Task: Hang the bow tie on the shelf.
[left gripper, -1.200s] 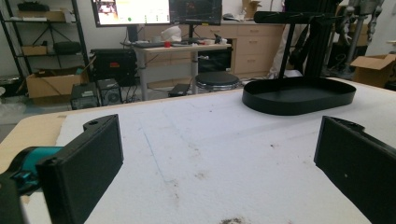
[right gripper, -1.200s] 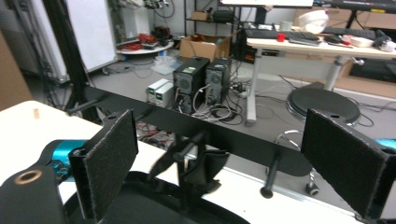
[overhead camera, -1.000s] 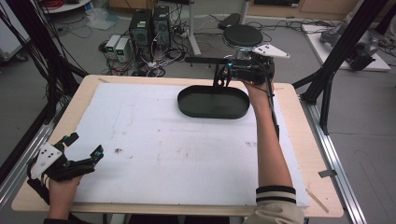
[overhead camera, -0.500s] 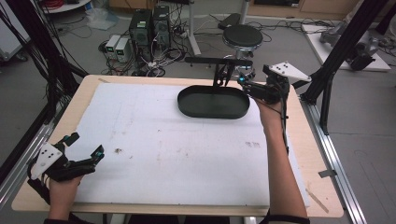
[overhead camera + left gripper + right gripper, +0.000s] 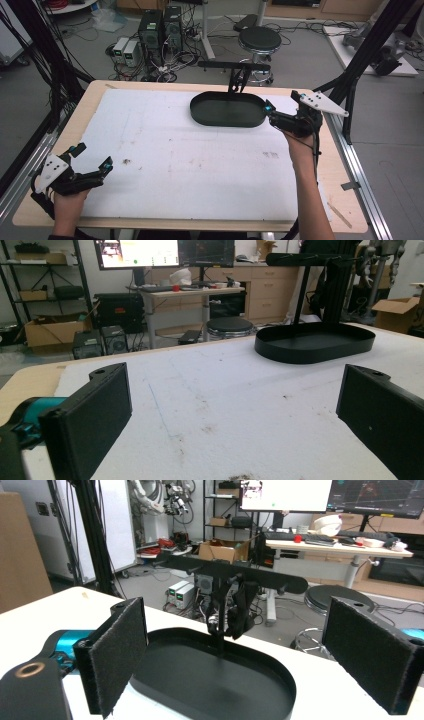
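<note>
Right tool (image 5: 270, 114) has swung beside the empty black tray (image 5: 227, 110).

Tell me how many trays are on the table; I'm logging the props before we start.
1. A black oval tray sits at the far edge of the table, right of centre, just beyond the open right gripper. It looks empty.

A white sheet (image 5: 200, 160), faintly stained, covers most of the wooden table (image 5: 345, 200), and a black oval tray (image 5: 227, 111) sits on it near the far edge. Behind the tray rises a black stand with a horizontal bar (image 5: 235, 575). On the floor beyond are a round black stool (image 5: 260, 40) and computer towers (image 5: 160, 25) among tangled cables.
</note>
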A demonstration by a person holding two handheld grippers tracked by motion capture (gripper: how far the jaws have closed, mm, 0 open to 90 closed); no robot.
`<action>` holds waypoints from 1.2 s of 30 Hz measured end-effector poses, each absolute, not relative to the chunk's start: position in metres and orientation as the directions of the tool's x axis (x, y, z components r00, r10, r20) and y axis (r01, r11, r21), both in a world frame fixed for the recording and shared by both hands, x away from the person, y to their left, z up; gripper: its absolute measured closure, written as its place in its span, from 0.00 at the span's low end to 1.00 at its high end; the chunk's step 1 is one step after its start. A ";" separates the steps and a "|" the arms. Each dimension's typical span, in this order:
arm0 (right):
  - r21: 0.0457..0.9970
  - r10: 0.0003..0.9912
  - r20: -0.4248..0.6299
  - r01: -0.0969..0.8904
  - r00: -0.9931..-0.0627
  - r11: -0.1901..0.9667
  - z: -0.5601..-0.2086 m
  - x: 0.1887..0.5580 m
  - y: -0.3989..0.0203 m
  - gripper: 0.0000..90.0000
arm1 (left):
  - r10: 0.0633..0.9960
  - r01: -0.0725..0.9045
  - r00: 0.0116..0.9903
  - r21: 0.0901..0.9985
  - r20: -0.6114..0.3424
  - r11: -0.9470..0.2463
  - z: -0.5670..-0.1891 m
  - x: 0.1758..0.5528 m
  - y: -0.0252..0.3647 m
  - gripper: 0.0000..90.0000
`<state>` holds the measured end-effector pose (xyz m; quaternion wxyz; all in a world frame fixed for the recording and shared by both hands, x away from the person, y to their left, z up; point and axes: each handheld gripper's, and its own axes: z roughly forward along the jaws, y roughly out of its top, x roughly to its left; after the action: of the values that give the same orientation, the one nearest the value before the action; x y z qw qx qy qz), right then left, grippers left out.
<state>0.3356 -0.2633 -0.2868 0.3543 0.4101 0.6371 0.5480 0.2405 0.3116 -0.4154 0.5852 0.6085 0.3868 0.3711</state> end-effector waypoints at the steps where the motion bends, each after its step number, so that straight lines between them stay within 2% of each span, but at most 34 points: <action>1: 0.989 0.911 0.002 0.133 -0.412 0.058 -0.289 0.332 -0.264 0.11 | 0.906 0.037 0.424 0.999 -0.004 -0.013 -0.416 0.241 0.312 0.02; 14: 0.993 0.907 0.075 0.114 -0.415 -0.030 -0.307 0.279 -0.288 0.12 | 0.905 0.034 0.426 0.999 -0.004 -0.012 -0.414 0.244 0.310 0.02; 28: 0.993 0.926 0.076 0.114 -0.370 -0.036 -0.340 0.237 -0.300 0.11 | 0.905 0.030 0.425 0.999 -0.002 -0.012 -0.413 0.244 0.309 0.02; 36: 0.995 0.914 0.055 0.102 -0.403 -0.015 -0.364 0.225 -0.308 0.11 | 0.904 0.029 0.428 0.999 0.004 -0.018 -0.413 0.243 0.308 0.02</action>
<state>0.2253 -0.3085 -0.3644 0.3518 0.4180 0.6074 0.5767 0.2432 0.3083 -0.4127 0.5865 0.6081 0.3836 0.3729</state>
